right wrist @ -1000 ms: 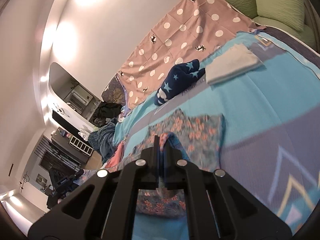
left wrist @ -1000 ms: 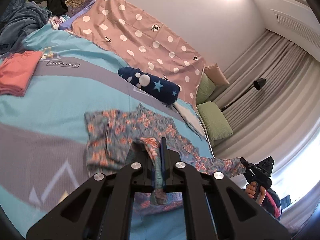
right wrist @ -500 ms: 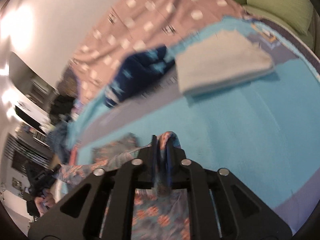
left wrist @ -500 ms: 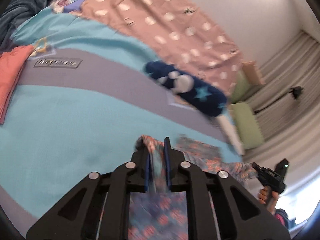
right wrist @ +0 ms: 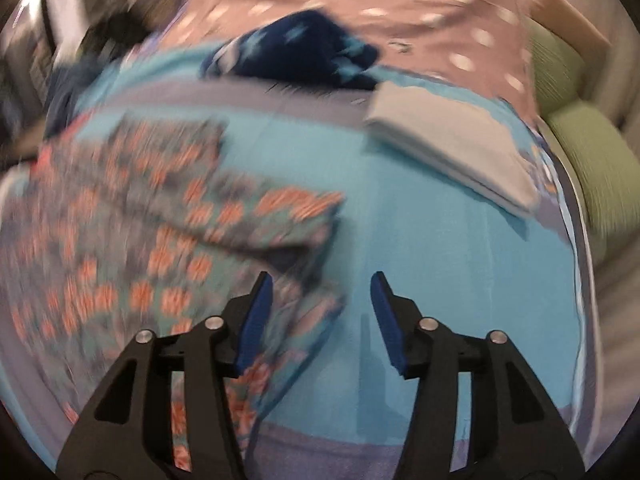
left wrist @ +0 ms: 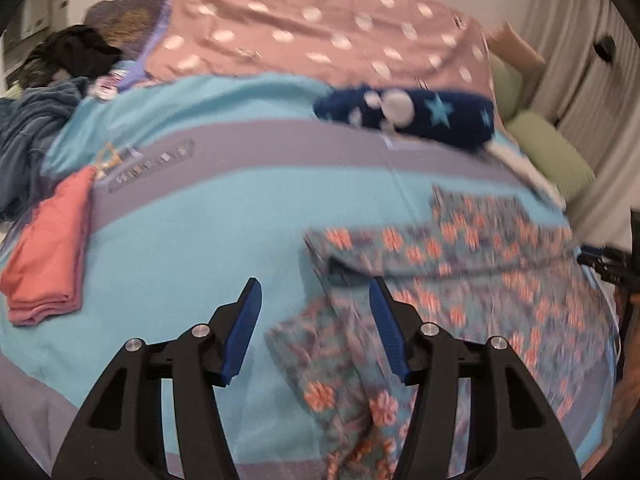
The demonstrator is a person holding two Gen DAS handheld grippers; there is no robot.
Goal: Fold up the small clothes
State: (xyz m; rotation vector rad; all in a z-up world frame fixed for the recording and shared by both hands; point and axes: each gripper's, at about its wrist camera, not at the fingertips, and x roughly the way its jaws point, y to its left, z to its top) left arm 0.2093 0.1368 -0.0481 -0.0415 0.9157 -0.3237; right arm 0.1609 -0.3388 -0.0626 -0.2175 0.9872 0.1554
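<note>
A second ago both grippers were clamped on the hem of the floral garment and held it up over the bed; since then both have come down toward the bedspread, their jaws have just been opening, and the cloth has dropped out of them.

The left gripper now stands with its blue pads well apart. A loose flap of the floral garment lies on the bed under the gap, nearer the right pad, but neither pad presses on it. The right gripper is likewise parted, about as wide. The garment's edge lies just beside and under its left pad; the rest of the gap looks onto bare turquoise bedspread. Nothing is gripped by either.

The garment lies spread on the bed, folded over itself, with a fold line running across it in both views. Motion blur hides whether the fold is even.

In the left view a folded coral piece lies well to the left, apart from the garment. A navy star-print roll sits farther up the bed, at the edge of a pink dotted sheet. A folded pale cloth lies beside that roll in the right view, with green pillows beyond. A dark blue heap and black clothes lie at the far left corner.
</note>
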